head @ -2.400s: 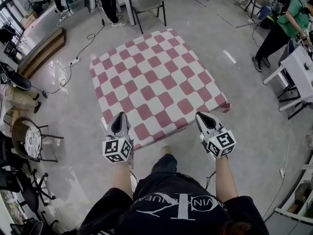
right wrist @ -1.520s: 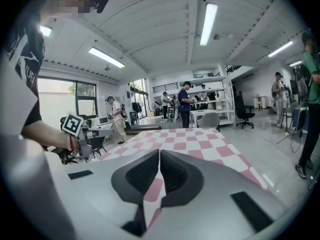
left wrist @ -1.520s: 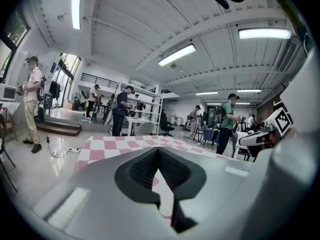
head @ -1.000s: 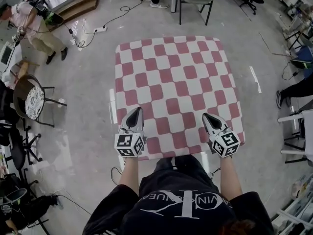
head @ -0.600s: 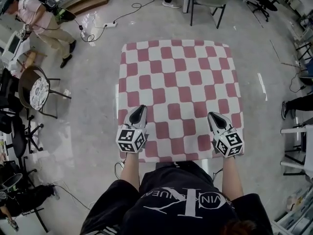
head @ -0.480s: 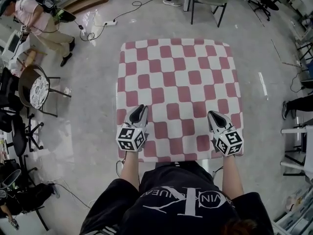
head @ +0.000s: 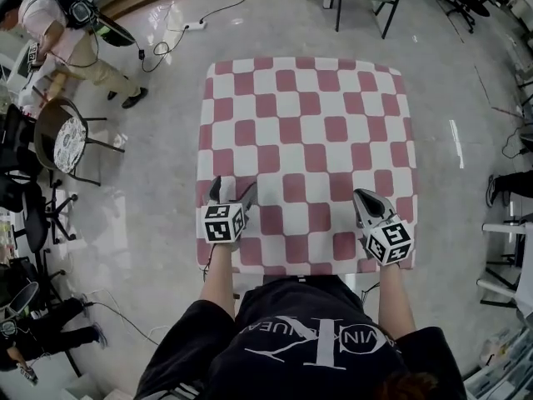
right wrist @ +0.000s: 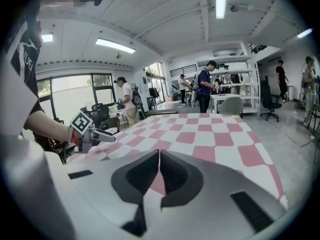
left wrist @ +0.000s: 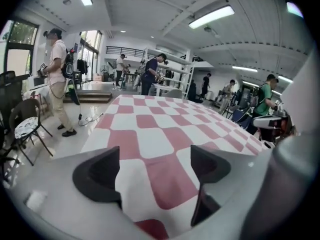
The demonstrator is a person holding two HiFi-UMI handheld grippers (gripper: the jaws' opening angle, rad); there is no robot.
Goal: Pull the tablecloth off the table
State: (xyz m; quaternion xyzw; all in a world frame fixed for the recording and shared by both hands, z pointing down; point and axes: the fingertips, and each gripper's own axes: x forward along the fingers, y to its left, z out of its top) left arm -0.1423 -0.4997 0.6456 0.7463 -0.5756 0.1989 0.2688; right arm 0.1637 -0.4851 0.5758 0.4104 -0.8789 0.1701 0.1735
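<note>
Covering the table: the red-and-white checked tablecloth (head: 308, 132) is lying flat and square, and its edges are drooping over the sides. The table itself is hiding beneath it, and nothing is standing on top.
Left gripper (head: 230, 193): it is hovering over the near-left corner of the cloth and tilting downward. Its jaws have just been opening and are standing wide apart. Checked cloth is showing below the gap, but neither pad is pressing on it.
Reason for the spread: the jaws are probably opening wide enough to take in a fold of fabric at that corner.
Right gripper (head: 364, 199): it is hanging over the near-right corner with its jaws pressed together. The pink sliver showing between them looks like cloth lying beyond, not a pinch.
Stance: the person is standing at the near edge with one gripper at each near corner. This is likely so that both corners are taken and the cloth is drawn off evenly.
Stage: no grip is being made yet, so the pull is not under way.
Next need: the right jaws are needing to part before that corner can be taken.
Risk: pulling from one corner alone is likely to skew and bunch the cloth.
Surroundings: a chair (head: 58, 144) is standing on the floor to the left, well apart from the table.
</note>
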